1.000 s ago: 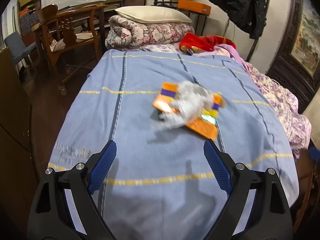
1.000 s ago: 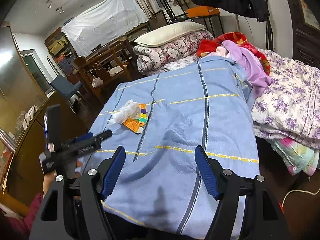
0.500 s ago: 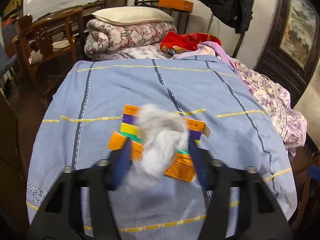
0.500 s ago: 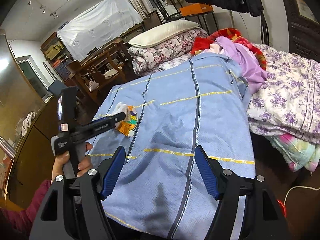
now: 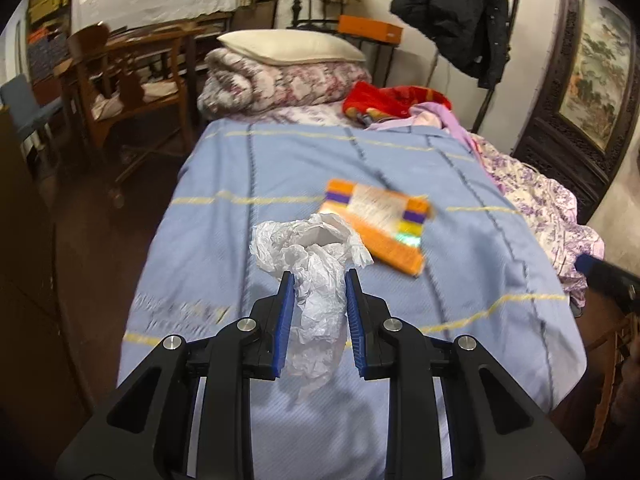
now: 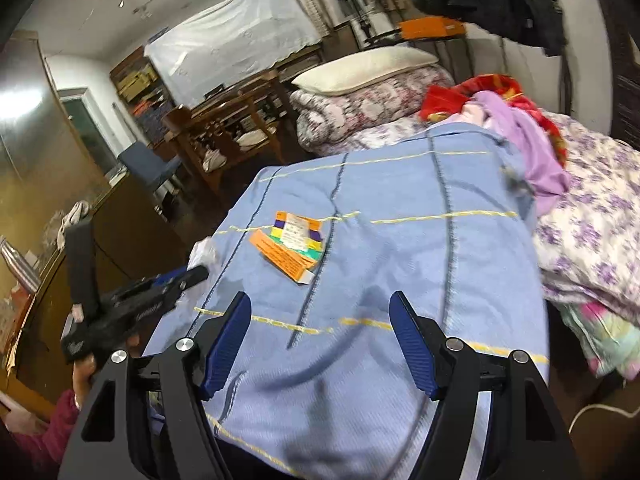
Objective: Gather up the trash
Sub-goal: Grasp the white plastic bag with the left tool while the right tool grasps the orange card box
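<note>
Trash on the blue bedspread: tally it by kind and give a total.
Crumpled white tissue: 1, clamped in the left claw, off the blue bedspread
Flattened orange carton: 1, lying on the bedspread
Total: 2

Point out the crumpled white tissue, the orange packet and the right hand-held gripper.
crumpled white tissue (image 5: 316, 276), left wrist view, on its creased middle between the blue pads.
orange packet (image 6: 290, 246), right wrist view, on its printed top face.
right hand-held gripper (image 6: 320, 316), right wrist view, midway between its open fingertips.
</note>
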Tool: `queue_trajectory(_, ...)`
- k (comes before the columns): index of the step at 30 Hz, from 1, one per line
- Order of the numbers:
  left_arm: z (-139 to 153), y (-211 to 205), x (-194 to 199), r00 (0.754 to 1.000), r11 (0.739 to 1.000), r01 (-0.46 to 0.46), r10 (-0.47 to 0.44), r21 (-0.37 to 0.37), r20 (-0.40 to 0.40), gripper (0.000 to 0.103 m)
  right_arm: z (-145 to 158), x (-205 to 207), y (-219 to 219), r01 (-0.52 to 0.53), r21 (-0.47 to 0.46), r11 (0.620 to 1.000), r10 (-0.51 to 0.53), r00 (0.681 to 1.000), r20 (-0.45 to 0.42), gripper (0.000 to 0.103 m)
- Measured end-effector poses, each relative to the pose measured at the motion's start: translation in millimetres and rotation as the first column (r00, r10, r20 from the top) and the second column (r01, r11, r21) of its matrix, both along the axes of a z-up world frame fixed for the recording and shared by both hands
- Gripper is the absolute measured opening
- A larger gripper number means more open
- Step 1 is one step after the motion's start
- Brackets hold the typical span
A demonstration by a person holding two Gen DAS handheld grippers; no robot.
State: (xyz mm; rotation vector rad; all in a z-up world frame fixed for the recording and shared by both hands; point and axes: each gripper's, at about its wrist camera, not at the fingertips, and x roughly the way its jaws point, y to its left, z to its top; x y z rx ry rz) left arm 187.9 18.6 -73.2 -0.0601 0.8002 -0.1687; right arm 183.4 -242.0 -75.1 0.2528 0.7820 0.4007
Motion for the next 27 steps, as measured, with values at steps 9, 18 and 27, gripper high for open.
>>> queue_trajectory(9,-17,24,1,0.999,0.998,-0.043,0.042,-0.047,-0.014,0.027,-21,92,45,-0.07,-0.054,0.996,0.067,0.996,-0.064,0.064)
queue_trajectory(18,-30,31,8,0.998,0.996,-0.052,0.049,-0.072,-0.038,0.027,-60,147,86,-0.089,-0.091,0.992,0.074,0.985,-0.158,0.015)
queue_trajectory(27,-16,16,-13,0.999,0.998,-0.033,0.033,-0.048,-0.003,0.027,-29,82,83,-0.068,-0.073,0.995,0.064,0.996,-0.063,0.007)
